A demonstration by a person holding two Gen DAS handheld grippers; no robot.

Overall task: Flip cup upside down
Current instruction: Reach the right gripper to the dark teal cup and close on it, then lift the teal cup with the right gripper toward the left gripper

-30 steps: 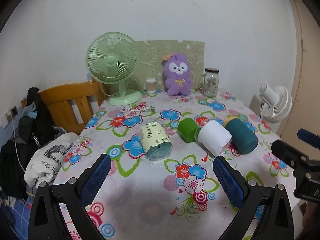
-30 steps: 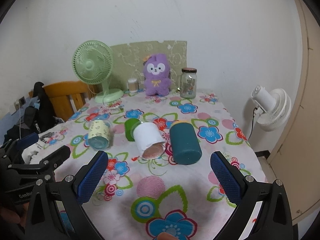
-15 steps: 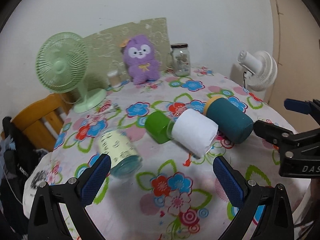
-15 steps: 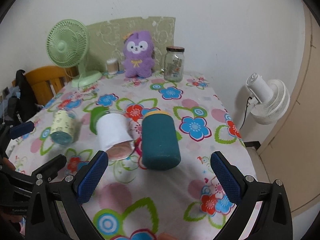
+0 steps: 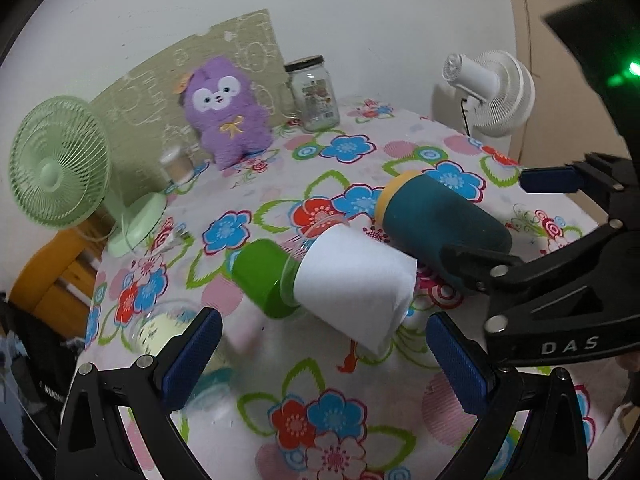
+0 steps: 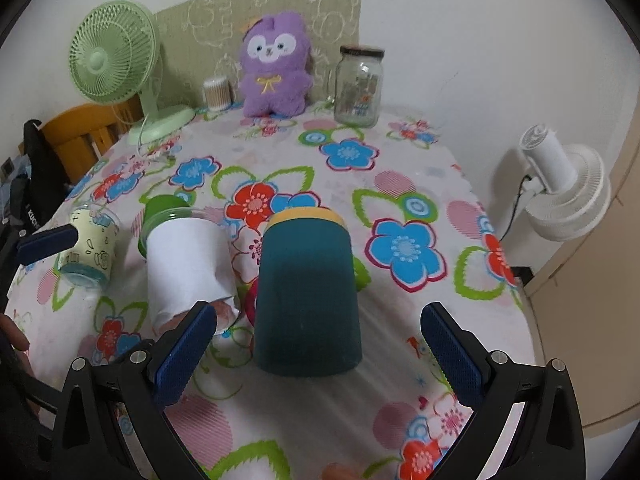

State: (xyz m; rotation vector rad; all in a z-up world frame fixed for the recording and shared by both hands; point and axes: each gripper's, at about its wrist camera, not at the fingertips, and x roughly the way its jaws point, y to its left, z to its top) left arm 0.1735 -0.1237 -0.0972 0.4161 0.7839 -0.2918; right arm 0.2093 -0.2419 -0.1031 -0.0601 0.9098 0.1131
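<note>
Both grippers have closed in on the cups: right gripper [image 6: 318, 350], jaws wide and empty, straddles the teal cup [image 6: 306, 292], which lies sideways on the table [image 6: 400, 136]; left gripper [image 5: 324, 354], wide, faces the white cup [image 5: 356, 284].

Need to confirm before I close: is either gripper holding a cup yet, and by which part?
Nothing is held. The right gripper is open, lined up with the lying teal cup; the left gripper is open near the white cup.

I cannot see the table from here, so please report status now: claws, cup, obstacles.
Both claws open, empty. Right claw lined up on teal cup, lying on its side. White cup lies close beside it, left claw facing that one.
</note>
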